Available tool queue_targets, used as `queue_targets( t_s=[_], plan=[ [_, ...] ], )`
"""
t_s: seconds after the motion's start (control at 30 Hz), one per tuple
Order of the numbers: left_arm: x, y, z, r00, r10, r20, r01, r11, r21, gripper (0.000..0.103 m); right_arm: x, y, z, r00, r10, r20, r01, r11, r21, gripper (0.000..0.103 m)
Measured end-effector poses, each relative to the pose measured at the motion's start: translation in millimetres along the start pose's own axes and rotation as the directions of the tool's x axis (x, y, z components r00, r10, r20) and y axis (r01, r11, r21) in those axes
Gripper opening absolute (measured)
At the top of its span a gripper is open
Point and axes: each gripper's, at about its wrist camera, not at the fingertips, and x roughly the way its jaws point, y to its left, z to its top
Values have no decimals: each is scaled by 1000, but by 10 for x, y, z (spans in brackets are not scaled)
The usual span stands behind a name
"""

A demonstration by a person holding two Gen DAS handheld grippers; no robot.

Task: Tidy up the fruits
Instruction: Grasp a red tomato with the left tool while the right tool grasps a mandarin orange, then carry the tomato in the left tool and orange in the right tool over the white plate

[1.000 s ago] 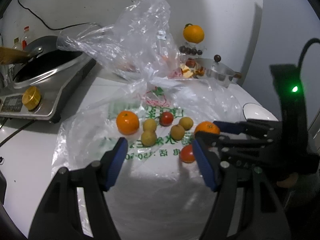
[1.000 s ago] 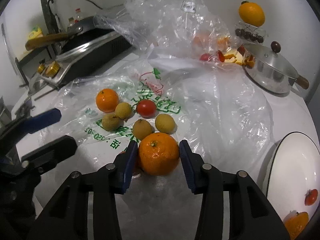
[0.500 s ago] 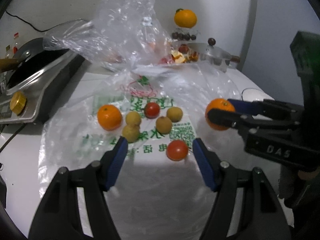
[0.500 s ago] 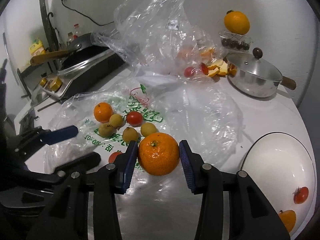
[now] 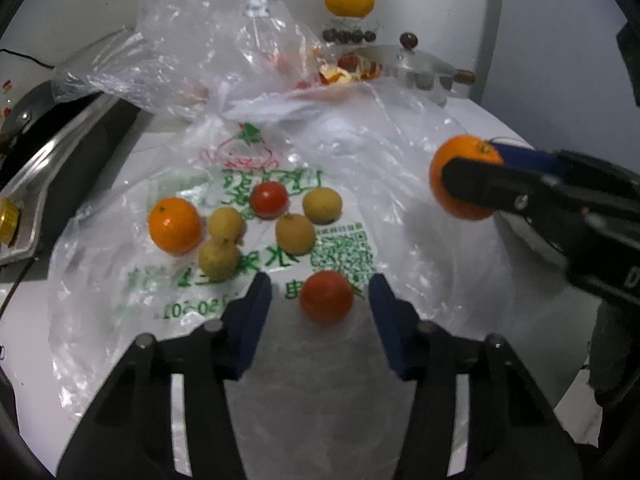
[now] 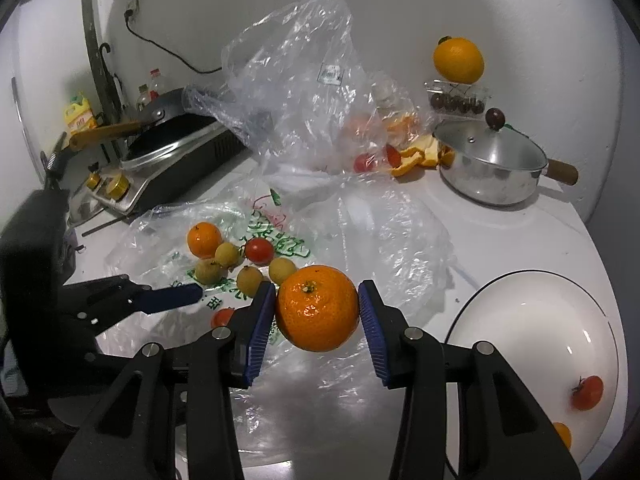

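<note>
The mandarin [image 6: 317, 307] is pinched between the blue pads of the right gripper [image 6: 318, 320] and hangs in the air above the crinkled plastic bag [image 6: 380, 240], same grip as a second ago but carried higher and further toward the white plate [image 6: 532, 320]. That plate already has a small tomato [image 6: 587, 393] and a bit of another orange fruit [image 6: 562, 435] on its right side.

The left gripper [image 5: 320, 308] has come down closer to the bag, and its jaws have just been narrowing. They now sit either side of a red tomato [image 5: 327, 296] lying on the printed plastic, with a gap visible on both sides, so not pinching it. A second ago that tomato was off by the right finger, not centred.

Past it, the rest of the fruit hasn't budged: another mandarin [image 5: 174, 225], a second red tomato [image 5: 269, 199], and four small yellowish fruits [image 5: 295, 234] bunched together on the green lettering.

Further back there's a lidded steel pot [image 6: 490, 168] with orange peel [image 6: 416, 158] beside it, and a stove [image 6: 172, 160] on the left.
</note>
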Motion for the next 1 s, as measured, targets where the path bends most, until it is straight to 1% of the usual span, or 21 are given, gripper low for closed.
queue_targets(
  t_s=[0.03,0.07,0.13,0.17,0.2,0.3,0.7,0.83,1.0],
  plan=[
    [14,0,-4,1000,-2,-5,2,1000,0,49,-7,-4,-1,1000,-1,2,1,1000,0,45],
    [31,-2,-11,1000,-7,-13,7,1000,0,42,-13,-5,-3,1000,-2,3,2,1000,-1,45],
    [61,-5,-22,999,-17,-27,17,1000,-3,39,-19,-4,-9,1000,-4,3,4,1000,-4,45],
    [67,-10,-29,999,-21,-29,21,1000,-4,36,-23,0,-12,1000,-5,3,5,1000,-6,45],
    [68,-15,-32,999,-25,-30,25,1000,-4,36,-22,-3,-12,1000,-5,3,5,1000,-6,45],
    [57,-4,-47,999,-40,-28,40,999,-10,30,-36,1,-16,1000,-6,6,6,1000,-11,45],
    [-177,-1,-29,997,-60,38,60,998,-12,30,-178,66,-8,999,-13,40,14,999,-29,45],
    [-276,-20,-11,995,-73,72,73,997,-6,30,-221,78,-11,999,-13,46,14,999,-34,45],
    [-360,-65,7,993,-68,95,68,998,1,30,-293,87,-17,998,-17,59,19,999,-38,45]
  ],
)
